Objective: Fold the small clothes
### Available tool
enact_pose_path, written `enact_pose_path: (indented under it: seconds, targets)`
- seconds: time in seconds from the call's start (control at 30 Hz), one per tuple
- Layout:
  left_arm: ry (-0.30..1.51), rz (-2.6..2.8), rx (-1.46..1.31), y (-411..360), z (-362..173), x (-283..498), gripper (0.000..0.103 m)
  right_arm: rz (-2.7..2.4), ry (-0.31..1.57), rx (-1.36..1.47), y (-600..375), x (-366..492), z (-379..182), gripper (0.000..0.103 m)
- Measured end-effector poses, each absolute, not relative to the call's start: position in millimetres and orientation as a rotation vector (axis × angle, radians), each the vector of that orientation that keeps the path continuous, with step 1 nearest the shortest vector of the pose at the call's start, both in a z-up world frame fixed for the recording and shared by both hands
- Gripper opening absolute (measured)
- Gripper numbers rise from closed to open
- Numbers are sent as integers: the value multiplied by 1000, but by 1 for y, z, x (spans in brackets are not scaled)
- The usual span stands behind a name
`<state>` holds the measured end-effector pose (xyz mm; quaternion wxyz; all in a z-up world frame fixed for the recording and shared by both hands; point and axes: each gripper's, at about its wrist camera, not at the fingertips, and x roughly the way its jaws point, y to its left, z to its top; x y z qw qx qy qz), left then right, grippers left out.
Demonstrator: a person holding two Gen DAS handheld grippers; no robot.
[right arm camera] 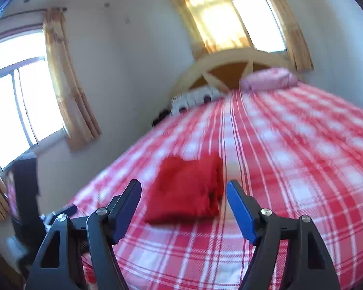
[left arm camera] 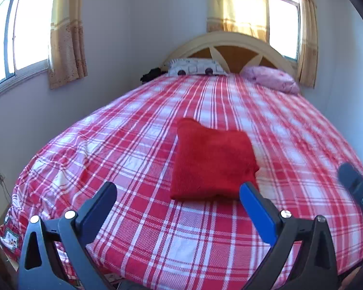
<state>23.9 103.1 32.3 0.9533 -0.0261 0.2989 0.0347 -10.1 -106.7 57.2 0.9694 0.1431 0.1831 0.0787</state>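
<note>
Red cloth (left arm camera: 214,162) lies folded in neat square, middle of plaid bed (left arm camera: 138,229), likely put there so fold stays flat.

Left gripper (left arm camera: 179,201): tongs wide apart, holding nothing, cloth at 12 o'clock past tips.

Right gripper (right arm camera: 184,199): tongs apart, empty, cloth at 12 o'clock.

Pillows (left arm camera: 196,66) far off near headboard.

No words or labels readable anywhere.

We see a plain red folded cloth (left arm camera: 213,162) on a red-and-white plaid bedspread (left arm camera: 133,130). We note yellow-tan curtains (left arm camera: 66,38) and a pink pillow (left arm camera: 273,77).
</note>
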Motion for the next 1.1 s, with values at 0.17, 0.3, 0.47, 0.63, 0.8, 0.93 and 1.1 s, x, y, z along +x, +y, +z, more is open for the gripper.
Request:
enact_pose_path:
  seconds: [0.17,0.3,0.47,0.63,0.8,0.93,1.1]
  targets:
    - [600,2,-76,105,57,4,103,186,288,356,-113,-36,95,84]
    - [567,24,-35,101,60,-1,103,133,265,330,-108,-39,96,85]
    - [553,53,-19,106,58,-5,103,106,283,328,-104,-41,87,85]
    - [495,112,13,113,67,-17,103,84,233,258,-91,-51,93,85]
    - [460,96,-48,125,75,-25,103,68,203,211,-83,-56,98,85]
    - [459,105,-58,127,75,-26,103,65,216,221,-83,-56,94,85]
    - [453,111,-38,121,73,-26,103,41,220,242,-89,-55,90,85]
